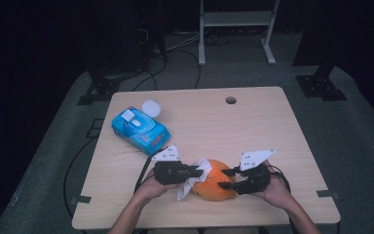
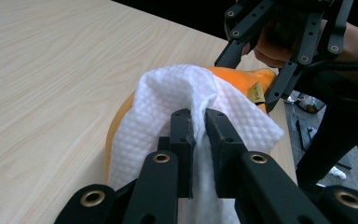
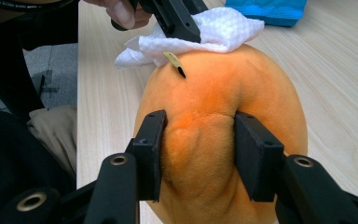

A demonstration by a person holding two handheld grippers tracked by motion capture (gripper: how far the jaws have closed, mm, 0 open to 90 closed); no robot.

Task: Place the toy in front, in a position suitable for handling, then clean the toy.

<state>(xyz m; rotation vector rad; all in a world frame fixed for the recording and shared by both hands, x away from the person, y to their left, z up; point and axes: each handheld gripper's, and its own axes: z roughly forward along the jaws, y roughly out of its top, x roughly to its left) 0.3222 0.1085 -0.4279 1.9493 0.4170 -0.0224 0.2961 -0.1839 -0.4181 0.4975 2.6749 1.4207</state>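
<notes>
Plush [image 1: 216, 179], orange and soft, lies near the front edge of the table [image 1: 253, 122], between the two grippers. The right gripper [image 3: 199, 154] has its jaws clamped on a fold of the plush, and the fabric bulges between them, so the toy is held steady. The left gripper [image 2: 199, 122] has its jaws together on a white wipe [image 2: 177, 100], which is draped over the top of the plush on the side far from the right gripper. The step seems to be wiping the plush clean. To do it well, I think the left gripper should press the wipe lightly and pull it along the surface in short strokes, while the right one keeps a firm pinch. A small tag [image 3: 174, 61] sticks out just beside the wipe and may catch it. The blue wipes pack [image 1: 140, 129] rests well apart at the back left.
</notes>
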